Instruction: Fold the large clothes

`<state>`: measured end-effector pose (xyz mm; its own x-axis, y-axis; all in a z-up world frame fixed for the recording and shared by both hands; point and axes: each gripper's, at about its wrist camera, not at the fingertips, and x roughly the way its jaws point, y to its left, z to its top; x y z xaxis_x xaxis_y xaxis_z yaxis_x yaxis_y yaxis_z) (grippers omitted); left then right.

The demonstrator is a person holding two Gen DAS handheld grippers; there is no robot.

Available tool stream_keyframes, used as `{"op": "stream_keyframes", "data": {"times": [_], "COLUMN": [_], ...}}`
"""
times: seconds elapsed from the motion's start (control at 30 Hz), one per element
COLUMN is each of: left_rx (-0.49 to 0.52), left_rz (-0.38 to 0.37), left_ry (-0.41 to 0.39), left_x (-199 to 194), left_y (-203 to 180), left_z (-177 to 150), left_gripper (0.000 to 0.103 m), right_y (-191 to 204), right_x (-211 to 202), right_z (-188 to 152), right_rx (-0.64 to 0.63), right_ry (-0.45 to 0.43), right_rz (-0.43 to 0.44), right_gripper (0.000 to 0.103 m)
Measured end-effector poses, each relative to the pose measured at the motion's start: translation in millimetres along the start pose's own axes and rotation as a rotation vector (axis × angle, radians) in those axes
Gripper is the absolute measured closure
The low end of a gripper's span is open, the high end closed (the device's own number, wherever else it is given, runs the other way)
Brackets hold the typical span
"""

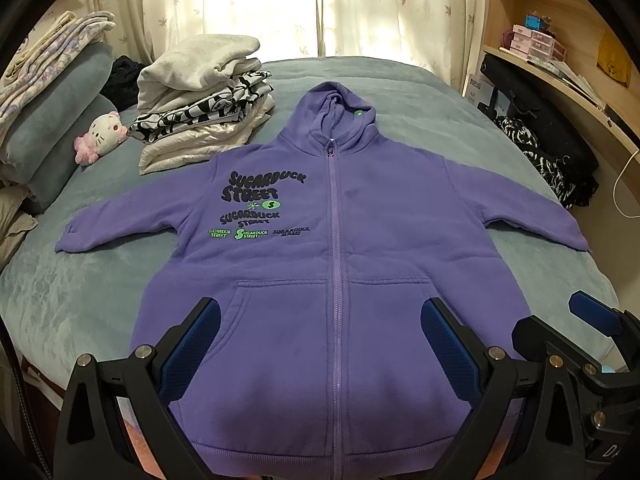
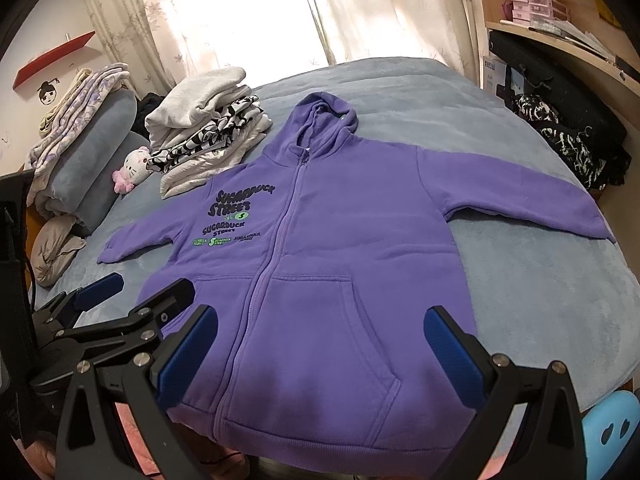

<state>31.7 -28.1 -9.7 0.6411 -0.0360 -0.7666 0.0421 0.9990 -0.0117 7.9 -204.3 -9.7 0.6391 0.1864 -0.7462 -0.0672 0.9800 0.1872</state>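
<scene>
Apparently zipped, purple hoodie (image 1: 336, 240) flat, sleeves outspread.

Bed (image 1: 460, 128) w/ grey-blue plush cover fills both views. Purple zip hoodie (image 1: 336, 280) lies flat on it, front up, zipped, sleeves spread L & R, hood at far end, hem at near edge. Far left: stack of folded clothes (image 1: 204, 100), grey, black/white print & pale pieces, just beside hoodie's left shoulder. Left of stack: white & pink plush cat (image 1: 102, 136), then grey-blue pillows (image 1: 56, 120) w/ floral bedding (image 1: 52, 48) on top.
</scene>
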Motion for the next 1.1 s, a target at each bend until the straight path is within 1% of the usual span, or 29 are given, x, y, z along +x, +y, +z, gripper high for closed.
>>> {"op": "stream_keyframes", "data": {"times": [0.13,0.3,0.47,0.53,0.6,0.67,0.77,0.93,1.0,1.1], "left_rx": [0.013,0.016,0.041,0.059,0.075,0.093,0.124,0.154,0.159,0.161], "left_rz": [-0.019,-0.042,-0.062,-0.084,-0.098,-0.106,-0.117,-0.135,-0.153,-0.186], "left_ry": [-0.021,-0.067,-0.128,-0.156,-0.181,-0.203,-0.234,-0.287,-0.310,-0.331], "left_x": [0,-2,-11,-15,-19,-21,-23,-20,-19,-16], "left_y": [-3,-5,-13,-18,-25,-36,-56,-94,-112,-139], "left_z": [9,26,57,71,85,101,128,172,189,215], "left_gripper": [0.004,0.004,0.003,0.003,0.002,0.001,0.001,0.001,0.001,0.001], "right_y": [-5,-9,-19,-24,-28,-30,-39,-61,-73,-93], "right_x": [3,0,-3,-7,-14,-22,-41,-70,-79,-89], "right_z": [7,22,49,61,74,86,103,130,140,158], "right_rx": [0.000,-0.012,0.005,0.011,-0.004,-0.032,-0.082,-0.160,-0.193,-0.206], "right_ry": [0.000,-0.036,-0.051,-0.073,-0.111,-0.155,-0.261,-0.442,-0.475,-0.495], "right_rz": [0.010,0.020,0.061,0.080,0.070,0.028,-0.066,-0.272,-0.320,-0.393], "right_gripper": [0.000,0.000,0.000,0.000,0.000,0.000,0.000,0.000,0.000,0.000]}}
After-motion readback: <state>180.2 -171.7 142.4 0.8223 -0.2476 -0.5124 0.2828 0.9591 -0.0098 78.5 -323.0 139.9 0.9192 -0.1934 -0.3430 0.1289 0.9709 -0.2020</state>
